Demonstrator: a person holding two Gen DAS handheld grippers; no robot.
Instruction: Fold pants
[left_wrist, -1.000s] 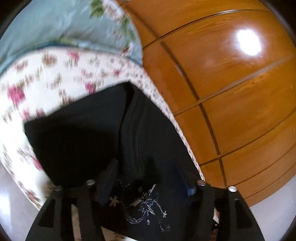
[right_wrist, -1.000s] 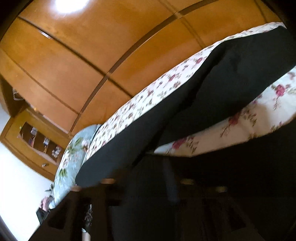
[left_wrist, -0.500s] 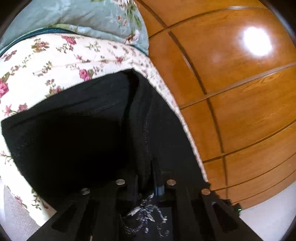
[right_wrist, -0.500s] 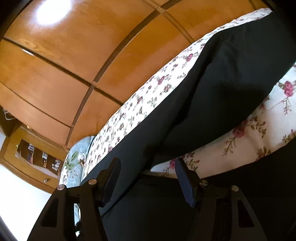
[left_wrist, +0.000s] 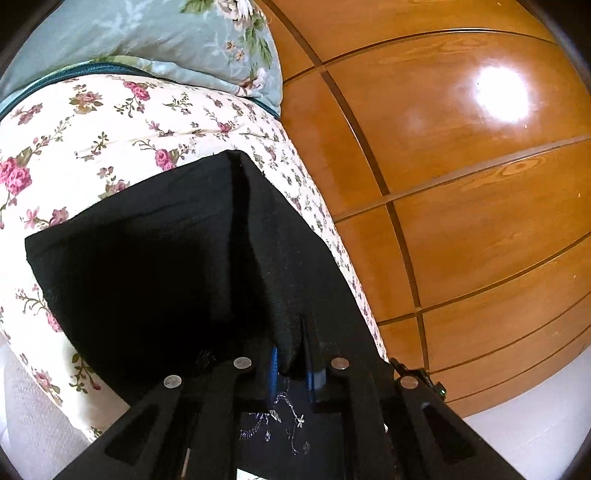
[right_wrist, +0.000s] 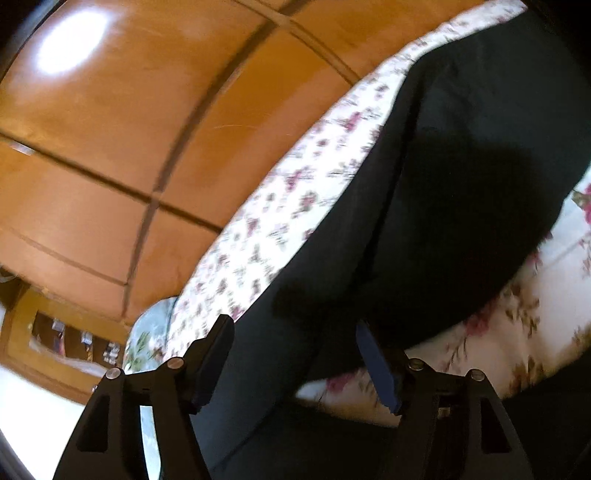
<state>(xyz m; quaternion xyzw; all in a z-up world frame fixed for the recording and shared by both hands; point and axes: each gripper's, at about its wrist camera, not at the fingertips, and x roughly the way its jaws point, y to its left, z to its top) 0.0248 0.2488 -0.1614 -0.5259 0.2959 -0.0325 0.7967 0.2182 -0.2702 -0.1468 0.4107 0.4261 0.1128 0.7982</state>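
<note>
The black pants (left_wrist: 155, 266) lie on the floral bedsheet (left_wrist: 92, 122), filling the lower centre of the left view. The left tongs (left_wrist: 291, 363) have just closed and pinch a ridge of fabric; the right tongs (right_wrist: 295, 354) stand half open over the pant leg, gripping nothing. Best to seat the right pinch fully before lifting, keeping both edges level. No readable writing; only silver embroidery (left_wrist: 277, 421).

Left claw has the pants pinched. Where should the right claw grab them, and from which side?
Probably the near edge of the pants, where the flat black cloth ends on the floral sheet. Bring the open right claw in low from the bedside.
</note>
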